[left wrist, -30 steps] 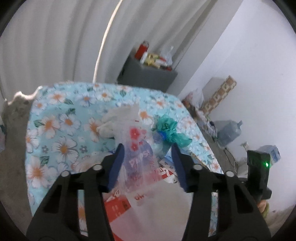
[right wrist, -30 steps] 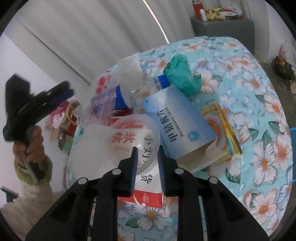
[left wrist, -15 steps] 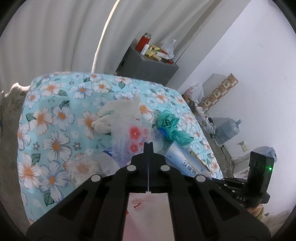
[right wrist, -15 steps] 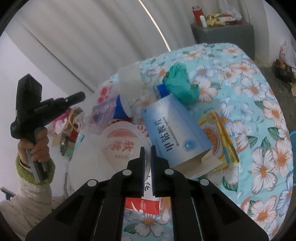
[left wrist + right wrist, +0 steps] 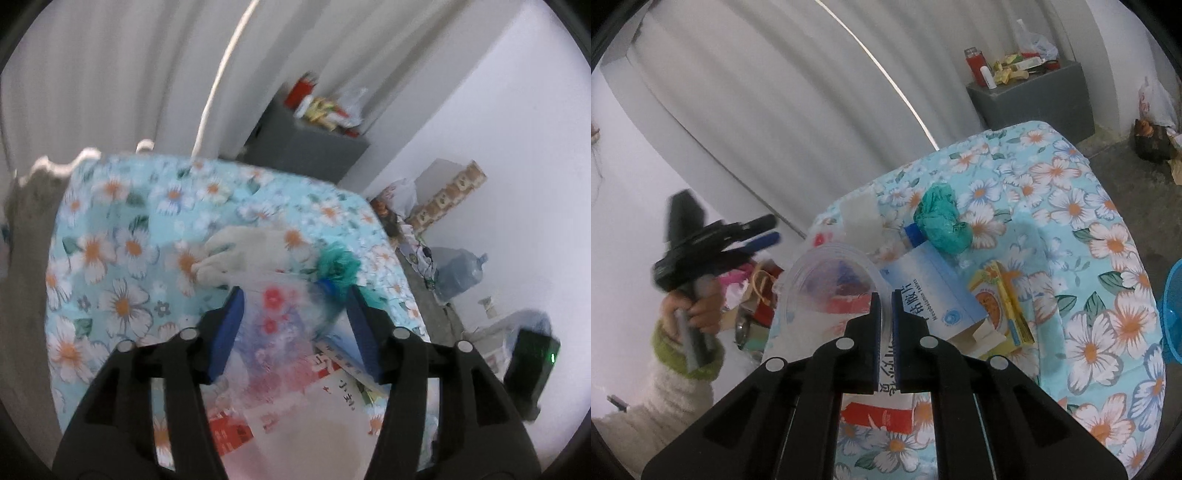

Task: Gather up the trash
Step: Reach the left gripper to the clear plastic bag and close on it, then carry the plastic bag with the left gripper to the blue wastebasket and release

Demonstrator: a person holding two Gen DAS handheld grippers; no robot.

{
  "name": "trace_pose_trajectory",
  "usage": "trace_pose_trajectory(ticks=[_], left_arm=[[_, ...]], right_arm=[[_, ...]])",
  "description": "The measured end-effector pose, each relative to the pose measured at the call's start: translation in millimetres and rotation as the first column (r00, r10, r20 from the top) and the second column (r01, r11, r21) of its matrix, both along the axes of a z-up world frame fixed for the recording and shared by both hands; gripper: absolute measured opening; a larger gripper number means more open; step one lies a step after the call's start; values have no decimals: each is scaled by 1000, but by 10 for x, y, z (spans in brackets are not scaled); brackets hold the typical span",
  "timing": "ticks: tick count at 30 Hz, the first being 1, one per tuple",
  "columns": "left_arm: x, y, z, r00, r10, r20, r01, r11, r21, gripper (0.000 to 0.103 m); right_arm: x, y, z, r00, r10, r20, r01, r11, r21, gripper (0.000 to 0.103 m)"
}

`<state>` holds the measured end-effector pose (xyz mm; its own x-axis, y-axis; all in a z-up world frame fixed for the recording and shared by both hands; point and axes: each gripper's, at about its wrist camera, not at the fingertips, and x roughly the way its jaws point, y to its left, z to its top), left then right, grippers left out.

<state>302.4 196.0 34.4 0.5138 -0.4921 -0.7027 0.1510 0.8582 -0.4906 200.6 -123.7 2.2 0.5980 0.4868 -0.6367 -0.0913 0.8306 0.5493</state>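
My right gripper (image 5: 885, 300) is clenched on the thin rim of a clear plastic lid (image 5: 831, 273), and the lid is lifted off the pile of trash near the front edge of the tabletop (image 5: 1108, 236). My left gripper (image 5: 293, 295) has just been opening; its jaws stand apart, with only the pile in the view behind them, and the right wrist view shows it held in the air beside the tabletop's left edge, touching nothing. The risk I see is in the grip: the jaws pinch only a narrow part of the rim, and such a lid is light and smooth, so it may slip or swing out if I move fast. The lid also hangs just above the blue and white box (image 5: 938, 291) and the plastic bottle (image 5: 910, 234), so a low sweep could push them. The green crumpled bag (image 5: 942, 221) and the yellow packet (image 5: 1001, 302) lie near, and could be dragged toward the edge. The blue basket (image 5: 1172, 314) is at the right edge, well apart, so the carry is long.
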Motion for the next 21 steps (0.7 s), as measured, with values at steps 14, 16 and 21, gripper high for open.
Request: trace_pose_trajectory(ticks=[14, 16, 21], left_arm=[[489, 88, -527, 986, -36, -162, 19, 994, -104, 12], [461, 75, -479, 990, -41, -137, 29, 996, -90, 8], [301, 72, -195, 998, -30, -47, 28, 998, -51, 2]], right_arm=[[40, -119, -147, 1000, -3, -28, 5, 999, 44, 6], [44, -131, -164, 1000, -5, -31, 6, 999, 48, 6], [29, -154, -174, 1000, -5, -31, 7, 998, 59, 6]])
